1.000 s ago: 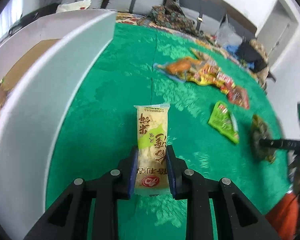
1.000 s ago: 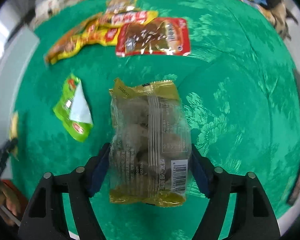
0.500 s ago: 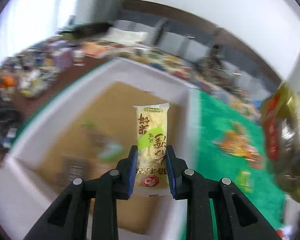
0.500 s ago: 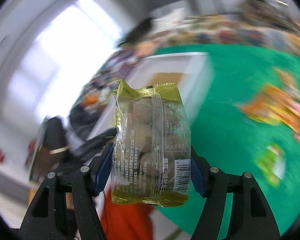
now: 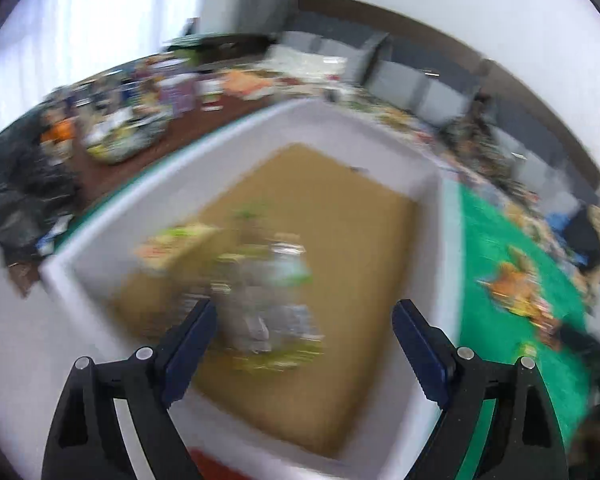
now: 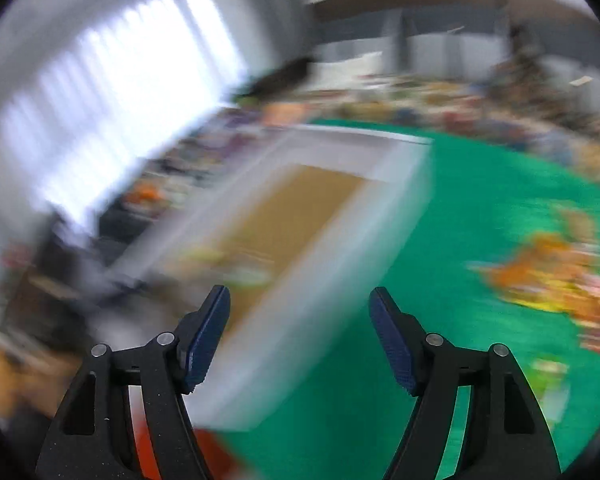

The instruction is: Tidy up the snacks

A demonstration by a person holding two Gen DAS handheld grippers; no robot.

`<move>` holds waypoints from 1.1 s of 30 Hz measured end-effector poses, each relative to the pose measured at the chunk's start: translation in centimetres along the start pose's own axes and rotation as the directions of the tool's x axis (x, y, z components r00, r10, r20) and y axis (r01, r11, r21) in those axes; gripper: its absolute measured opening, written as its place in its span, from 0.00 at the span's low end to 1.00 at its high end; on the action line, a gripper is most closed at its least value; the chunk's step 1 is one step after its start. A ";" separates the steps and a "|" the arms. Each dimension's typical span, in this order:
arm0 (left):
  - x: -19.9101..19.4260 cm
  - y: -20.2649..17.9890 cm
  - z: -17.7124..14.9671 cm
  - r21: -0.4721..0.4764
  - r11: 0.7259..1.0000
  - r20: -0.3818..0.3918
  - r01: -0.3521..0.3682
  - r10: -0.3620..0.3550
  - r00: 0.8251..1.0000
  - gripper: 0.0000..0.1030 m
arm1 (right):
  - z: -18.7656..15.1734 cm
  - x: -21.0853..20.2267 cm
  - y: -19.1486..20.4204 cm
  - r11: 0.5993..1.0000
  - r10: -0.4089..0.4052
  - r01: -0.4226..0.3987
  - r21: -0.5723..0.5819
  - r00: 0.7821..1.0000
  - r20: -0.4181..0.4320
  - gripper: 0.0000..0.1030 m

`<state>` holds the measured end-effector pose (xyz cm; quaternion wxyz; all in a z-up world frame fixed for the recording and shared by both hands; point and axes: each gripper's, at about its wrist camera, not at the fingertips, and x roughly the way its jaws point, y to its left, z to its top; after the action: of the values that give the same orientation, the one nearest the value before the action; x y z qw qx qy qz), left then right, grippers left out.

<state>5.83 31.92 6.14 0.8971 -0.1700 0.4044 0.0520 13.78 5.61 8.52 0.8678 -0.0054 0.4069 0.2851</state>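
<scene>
the left claw point(image 5: 302, 326) is spread wide with nothing in it, above the white box point(image 5: 380, 136). blurred snack packs point(image 5: 260, 300) lie on the box's brown floor. the right claw point(image 6: 300, 320) gapes empty too, over the box's near wall point(image 6: 320, 300). more snacks point(image 6: 552, 280) lie on the green bench point(image 6: 460, 200).

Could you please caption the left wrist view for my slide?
Open left tongs above the white box, blurred snacks inside.
</scene>
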 end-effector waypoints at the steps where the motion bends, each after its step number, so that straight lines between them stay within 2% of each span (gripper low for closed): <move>1: 0.0 -1.3 -0.1 0.019 0.999 -0.004 0.035 -0.035 0.999 0.86 | -2.0 0.1 -2.4 0.995 -0.100 0.100 -0.008 0.995 -0.017 0.73; 2: 0.1 -4.3 -0.8 0.064 0.994 -0.015 0.094 -0.093 0.996 0.86 | -4.6 0.1 -5.7 0.979 -0.202 0.202 0.002 0.978 -0.052 0.73; 3: 0.2 -5.8 -1.0 0.090 0.988 -0.023 0.123 -0.122 0.992 0.89 | -6.9 -0.2 -8.9 0.962 -0.269 0.272 0.030 0.959 -0.088 0.73; 5: 1.2 -11.1 -2.8 0.172 0.964 -0.065 0.205 -0.196 0.978 0.97 | -10.8 -1.7 -14.4 0.919 -0.366 0.381 0.105 0.920 -0.139 0.73; 7: 2.7 -14.8 -4.5 0.205 0.947 -0.106 0.246 -0.228 0.968 1.00 | -14.0 -3.9 -19.2 0.864 -0.443 0.467 0.188 0.883 -0.157 0.73; 8: 4.8 -17.1 -6.4 0.226 0.939 -0.157 0.260 -0.228 0.961 1.00 | -15.4 -5.2 -21.6 0.829 -0.485 0.512 0.225 0.858 -0.167 0.73; 10: 8.0 -20.1 -8.9 0.270 0.932 -0.238 0.242 -0.179 0.955 0.99 | -17.4 -6.6 -24.9 0.776 -0.543 0.573 0.262 0.819 -0.183 0.73; 12: 11.2 -22.4 -10.9 0.326 0.923 -0.285 0.204 -0.109 0.952 0.99 | -18.1 -7.3 -27.1 0.750 -0.572 0.602 0.273 0.798 -0.189 0.73; 15: 13.9 -24.2 -11.9 0.388 0.907 -0.277 0.162 -0.053 0.960 0.99 | -18.9 -7.8 -28.9 0.735 -0.582 0.611 0.294 0.791 -0.188 0.73; 17: 15.6 -24.9 -11.7 0.415 0.901 -0.254 0.127 -0.020 0.967 0.99 | -19.7 -8.5 -29.0 0.737 -0.571 0.588 0.334 0.805 -0.159 0.73; 19: 17.0 -25.0 -11.8 0.430 0.897 -0.242 0.097 0.012 0.970 0.99 | -19.6 -8.2 -29.4 0.730 -0.577 0.588 0.348 0.804 -0.145 0.73; 20: 17.2 -24.9 -11.7 0.443 0.893 -0.212 0.078 0.020 0.977 1.00 | -19.8 -8.1 -29.5 0.733 -0.579 0.586 0.345 0.804 -0.136 0.74; 25: 17.3 -24.4 -12.2 0.440 0.894 -0.144 0.081 -0.018 0.989 1.00 | -19.8 -8.0 -29.5 0.727 -0.585 0.594 0.344 0.798 -0.143 0.77; 33: 17.6 -24.6 -11.8 0.437 0.895 -0.145 0.086 -0.024 0.989 1.00 | -20.0 -8.0 -29.9 0.725 -0.585 0.594 0.348 0.798 -0.144 0.78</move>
<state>14.89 4.04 -7.78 0.8837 0.0233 0.4609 -0.0782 10.60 -28.16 -5.79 0.8926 0.0286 0.4411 -0.0886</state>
